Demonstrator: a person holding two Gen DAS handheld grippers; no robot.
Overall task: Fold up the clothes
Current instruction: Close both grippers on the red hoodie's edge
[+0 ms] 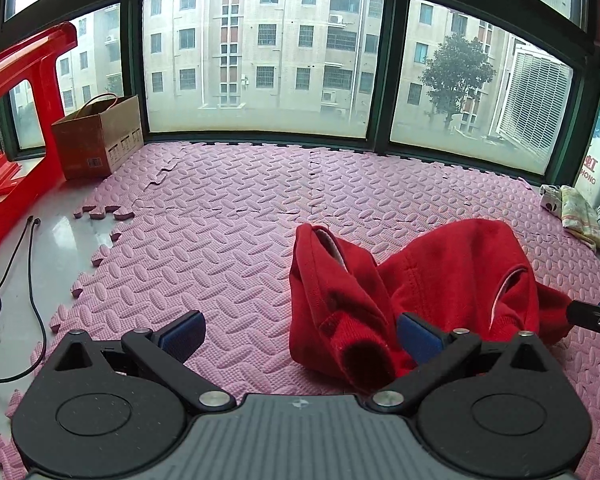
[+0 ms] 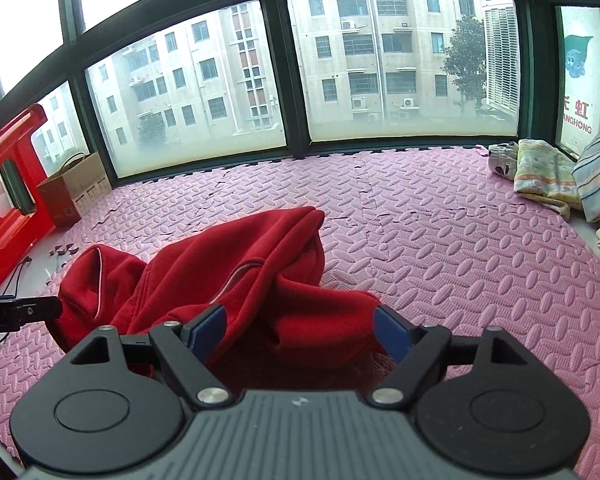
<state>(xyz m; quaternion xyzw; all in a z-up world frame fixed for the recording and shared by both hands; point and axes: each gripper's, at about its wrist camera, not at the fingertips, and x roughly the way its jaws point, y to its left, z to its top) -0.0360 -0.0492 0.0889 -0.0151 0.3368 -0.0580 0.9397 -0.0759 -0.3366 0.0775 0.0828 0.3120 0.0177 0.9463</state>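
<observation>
Your left gripper point(image 1: 300, 336) stands spread, the red garment point(image 1: 416, 288) heaped against its right pad. Your right gripper point(image 2: 300, 330) is spread too, cloth bunched between the pads but unpinched. You look set to regrasp: next, find an edge, pinch it, and spread the garment flat on the mat point(image 1: 228, 208).
</observation>
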